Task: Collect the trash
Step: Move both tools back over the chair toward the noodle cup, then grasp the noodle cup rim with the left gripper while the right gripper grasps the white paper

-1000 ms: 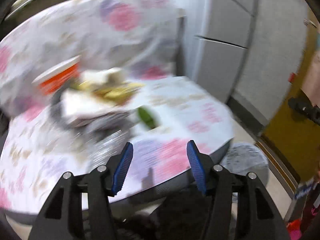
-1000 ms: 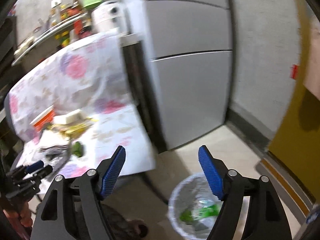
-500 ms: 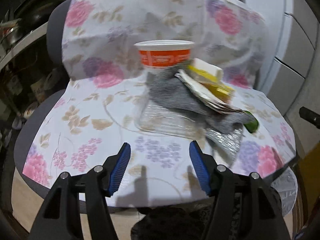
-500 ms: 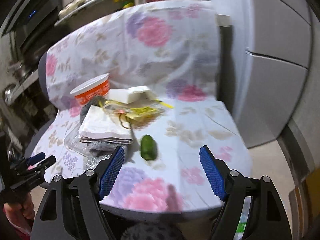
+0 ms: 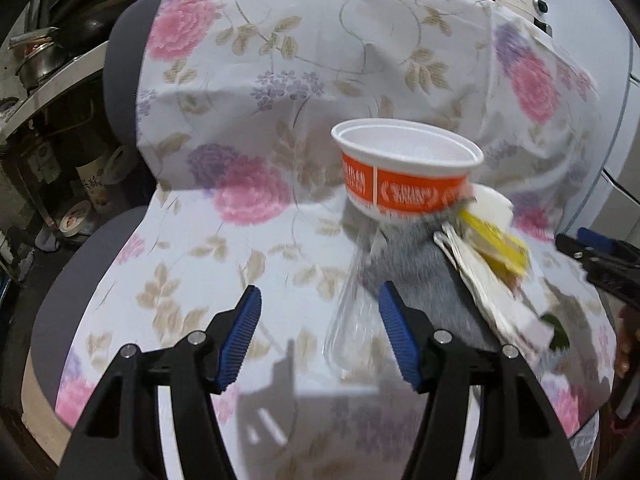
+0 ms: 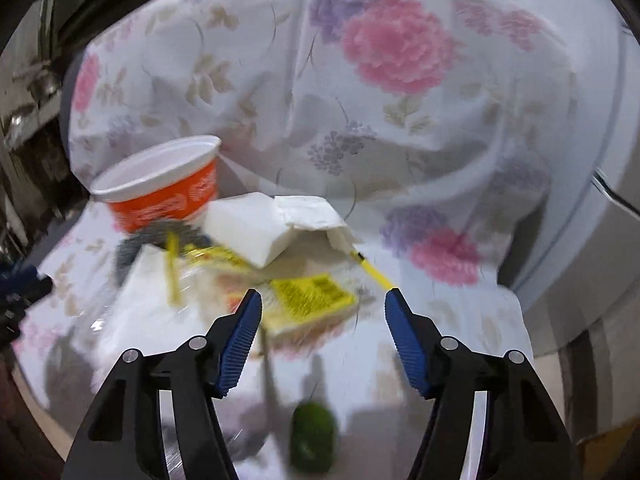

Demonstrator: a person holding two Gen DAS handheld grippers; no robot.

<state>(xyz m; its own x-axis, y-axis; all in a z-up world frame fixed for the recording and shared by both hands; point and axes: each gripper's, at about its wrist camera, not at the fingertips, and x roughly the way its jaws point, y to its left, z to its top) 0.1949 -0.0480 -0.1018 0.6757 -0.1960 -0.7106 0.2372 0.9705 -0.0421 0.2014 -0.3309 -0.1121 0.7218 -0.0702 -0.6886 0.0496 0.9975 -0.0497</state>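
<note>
A pile of trash lies on a chair seat draped in a floral cloth (image 5: 256, 128). It holds an empty orange-and-white cup (image 5: 404, 172), a grey rag (image 5: 420, 272), a clear plastic wrap (image 5: 356, 320), folded white paper (image 5: 480, 292), a yellow packet (image 6: 308, 296), a torn white carton (image 6: 276, 228) and a green lump (image 6: 312, 436). My left gripper (image 5: 320, 332) hovers open just left of the pile, with the plastic wrap's edge seen between its pads. My right gripper (image 6: 324, 320) hangs above the yellow packet, its jaws closing and pressing on nothing.
The cloth also covers the chair's back (image 6: 400, 52). Dark shelves with pots and bottles (image 5: 52, 80) stand to the left. A grey fridge (image 6: 600, 240) stands close on the right. The seat's left half (image 5: 180, 280) is bare cloth.
Both views swung from the fridge and the floor bin onto the chair. Both grippers moved in close to the pile. The right jaws stand narrower than before.
</note>
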